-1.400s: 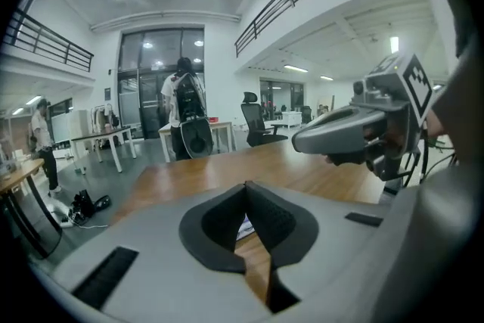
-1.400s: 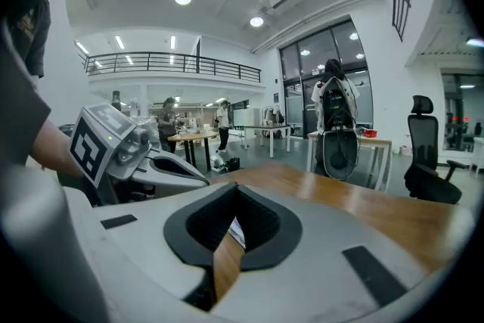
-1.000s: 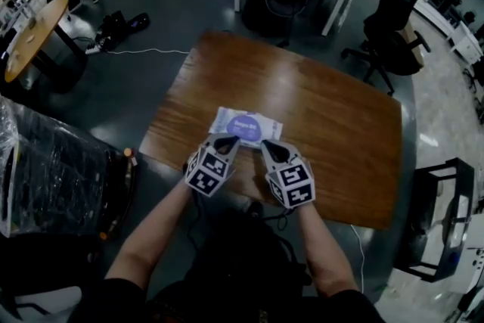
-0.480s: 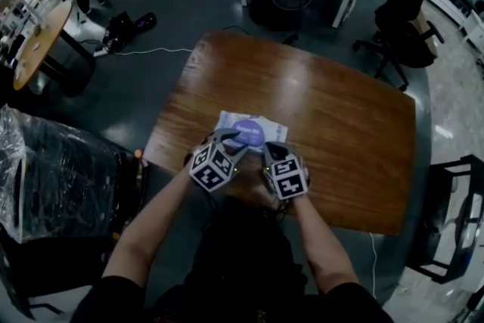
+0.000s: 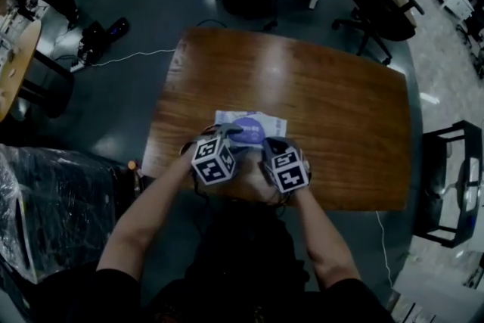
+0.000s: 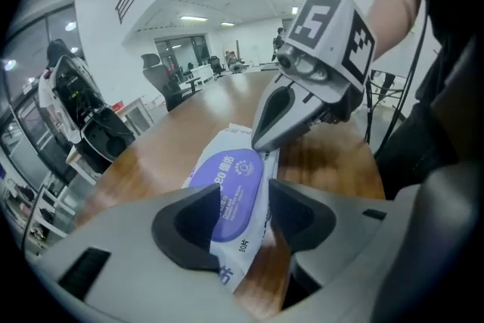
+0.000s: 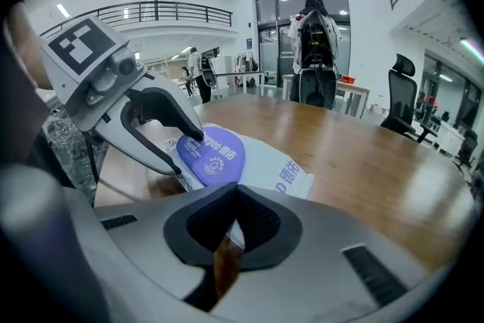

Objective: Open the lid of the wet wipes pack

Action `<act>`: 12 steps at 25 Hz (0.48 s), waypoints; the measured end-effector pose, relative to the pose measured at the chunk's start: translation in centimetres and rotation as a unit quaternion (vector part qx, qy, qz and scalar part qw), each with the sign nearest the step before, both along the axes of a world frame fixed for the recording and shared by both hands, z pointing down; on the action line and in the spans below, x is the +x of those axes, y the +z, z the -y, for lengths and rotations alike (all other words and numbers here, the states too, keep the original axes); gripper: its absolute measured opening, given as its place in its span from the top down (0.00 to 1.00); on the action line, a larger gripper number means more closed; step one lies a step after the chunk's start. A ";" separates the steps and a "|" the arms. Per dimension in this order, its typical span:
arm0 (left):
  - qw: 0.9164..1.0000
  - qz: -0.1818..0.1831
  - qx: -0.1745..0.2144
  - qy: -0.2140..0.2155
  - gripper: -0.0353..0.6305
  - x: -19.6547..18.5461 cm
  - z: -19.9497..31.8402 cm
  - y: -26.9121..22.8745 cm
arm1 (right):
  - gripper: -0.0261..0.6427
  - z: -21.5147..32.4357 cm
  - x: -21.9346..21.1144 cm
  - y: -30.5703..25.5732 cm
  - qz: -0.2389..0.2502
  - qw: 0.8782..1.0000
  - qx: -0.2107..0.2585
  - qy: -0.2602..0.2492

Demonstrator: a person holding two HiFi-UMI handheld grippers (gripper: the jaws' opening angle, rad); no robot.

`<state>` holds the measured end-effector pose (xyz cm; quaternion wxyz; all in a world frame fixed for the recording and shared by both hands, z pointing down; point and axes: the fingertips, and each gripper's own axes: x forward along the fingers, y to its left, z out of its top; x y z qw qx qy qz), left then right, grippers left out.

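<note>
Wipes pack lies flat near the table's near edge, purple lid up. My left gripper has just been opening: jaws wide, straddling the pack's end without pinching it. Right gripper is closed, tip on the pack beside the lid.

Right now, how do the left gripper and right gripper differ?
The left gripper has fingers apart, just been opening, with the wet wipes pack between them; the right gripper has them together. Left reaches the purple lid; right's tip sits at the pack's white edge. Both angle down at it.
</note>
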<state>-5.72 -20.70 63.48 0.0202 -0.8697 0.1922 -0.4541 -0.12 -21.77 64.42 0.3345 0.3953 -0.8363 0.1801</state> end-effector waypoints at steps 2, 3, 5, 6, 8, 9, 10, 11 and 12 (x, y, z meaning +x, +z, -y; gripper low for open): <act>1.000 -0.001 0.006 0.008 0.63 0.2 0.2 -0.2 | 0.94 0.0 0.1 0.0 0.001 1.000 -0.002 0.005; 1.000 -0.001 0.007 0.011 0.63 0.4 0.3 -0.3 | 0.94 0.0 0.2 0.1 0.002 1.000 -0.002 0.007; 1.000 0.005 0.009 0.020 0.63 0.4 0.5 -0.2 | 0.94 -0.1 0.2 0.1 0.006 1.000 -0.003 0.012; 1.000 0.009 0.010 0.024 0.63 0.4 0.5 0.0 | 0.94 -0.1 0.1 0.1 0.007 1.000 -0.003 0.014; 0.999 0.015 0.014 0.030 0.63 0.3 0.7 0.2 | 0.94 -0.1 0.1 0.1 0.010 1.000 -0.003 0.017; 0.999 0.018 0.017 0.032 0.63 0.4 0.9 0.2 | 0.94 -0.1 0.1 0.1 0.011 1.000 -0.003 0.018; 0.999 0.022 0.021 0.036 0.64 0.4 1.0 0.2 | 0.94 0.0 0.1 0.0 0.012 1.000 -0.002 0.019; 0.999 0.027 0.024 0.041 0.64 0.5 1.1 0.2 | 0.94 0.0 0.2 0.0 0.013 1.000 -0.002 0.021; 0.998 0.032 0.025 0.048 0.64 0.5 1.2 0.3 | 0.94 0.0 0.2 0.0 0.014 1.000 -0.004 0.021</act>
